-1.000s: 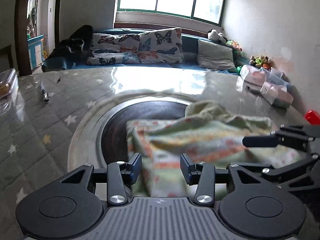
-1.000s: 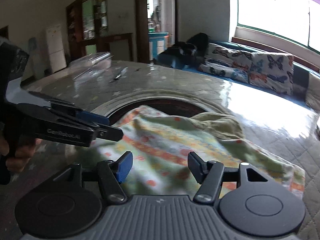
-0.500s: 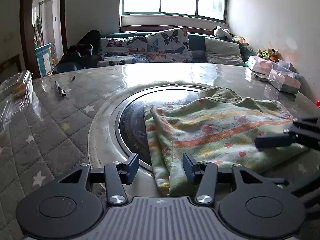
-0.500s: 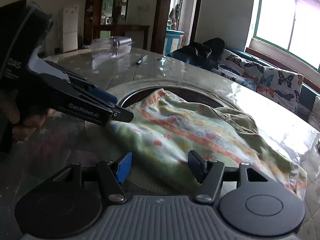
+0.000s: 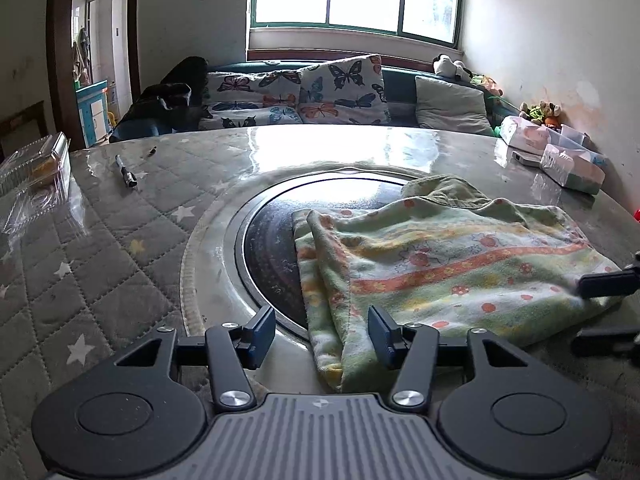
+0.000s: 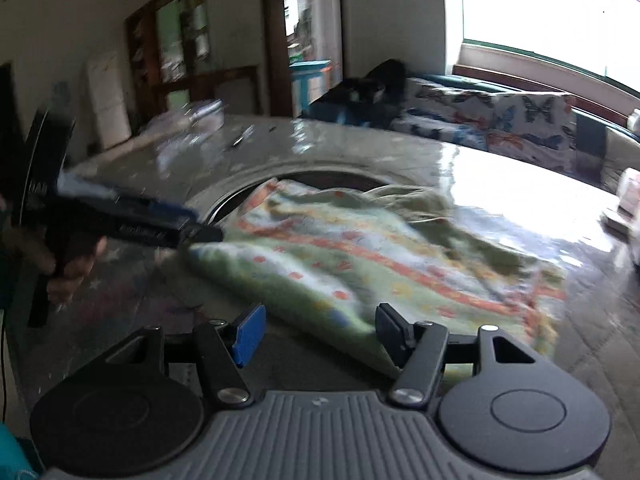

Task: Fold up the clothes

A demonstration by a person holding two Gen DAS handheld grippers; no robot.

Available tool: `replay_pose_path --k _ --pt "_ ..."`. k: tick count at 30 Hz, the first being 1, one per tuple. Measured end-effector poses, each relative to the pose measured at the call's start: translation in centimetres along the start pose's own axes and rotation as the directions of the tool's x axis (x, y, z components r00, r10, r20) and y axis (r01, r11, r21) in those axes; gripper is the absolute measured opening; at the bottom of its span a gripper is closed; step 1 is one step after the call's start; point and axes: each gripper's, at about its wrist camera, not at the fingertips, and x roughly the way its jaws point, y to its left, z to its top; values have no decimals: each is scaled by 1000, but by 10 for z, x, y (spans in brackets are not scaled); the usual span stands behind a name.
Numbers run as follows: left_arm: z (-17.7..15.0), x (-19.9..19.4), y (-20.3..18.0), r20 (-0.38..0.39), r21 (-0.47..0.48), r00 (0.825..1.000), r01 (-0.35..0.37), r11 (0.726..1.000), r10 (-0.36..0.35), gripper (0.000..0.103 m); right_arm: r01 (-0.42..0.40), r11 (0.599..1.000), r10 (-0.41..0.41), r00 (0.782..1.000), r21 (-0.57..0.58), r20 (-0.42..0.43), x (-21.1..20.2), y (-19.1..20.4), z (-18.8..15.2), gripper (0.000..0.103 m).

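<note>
A green garment with orange and yellow flower stripes (image 5: 440,268) lies folded on the round table, partly over the dark inset disc (image 5: 272,248). My left gripper (image 5: 322,336) is open, its jaws either side of the garment's near corner, not closed on it. My right gripper (image 6: 318,334) is open at the garment's (image 6: 360,256) near edge; its view is blurred. The right gripper's fingers (image 5: 604,284) show at the right edge of the left wrist view, at the garment's right corner. The left gripper (image 6: 188,232) shows in the right wrist view, held by a hand.
The table has a quilted grey star-pattern cover (image 5: 100,240). A black pen (image 5: 126,176) and a clear plastic box (image 5: 32,172) lie at the left. Tissue packs and boxes (image 5: 560,156) stand at the far right. A sofa with butterfly cushions (image 5: 304,96) is behind.
Both grippers have drawn back from the garment, which now lies lower and flatter on the table. The right wrist view has swung and become blurred.
</note>
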Motion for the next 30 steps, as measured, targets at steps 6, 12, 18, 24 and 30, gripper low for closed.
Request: replay_pose_path --k 6,12,18,24,30 --pt "0 0 0 0 3 1000 1 1000 -1 55 83 990 -80 996 117 -32 -8 -34 -18 62" --pt "0 -1 1 -2 1 1000 -1 1000 1 56 94 981 -92 996 169 -24 -19 -50 -20 62" --pt "0 -1 1 -1 2 1000 -5 1000 5 59 103 980 -99 995 171 -31 -21 -55 -18 62" --pt "0 -1 2 -3 -2 1000 -10 1000 10 62 96 980 -90 995 172 -43 -12 -60 -12 61" --pt "0 -1 4 -5 -11 1000 -8 1000 8 66 97 979 -92 995 178 -35 -5 -68 5 61"
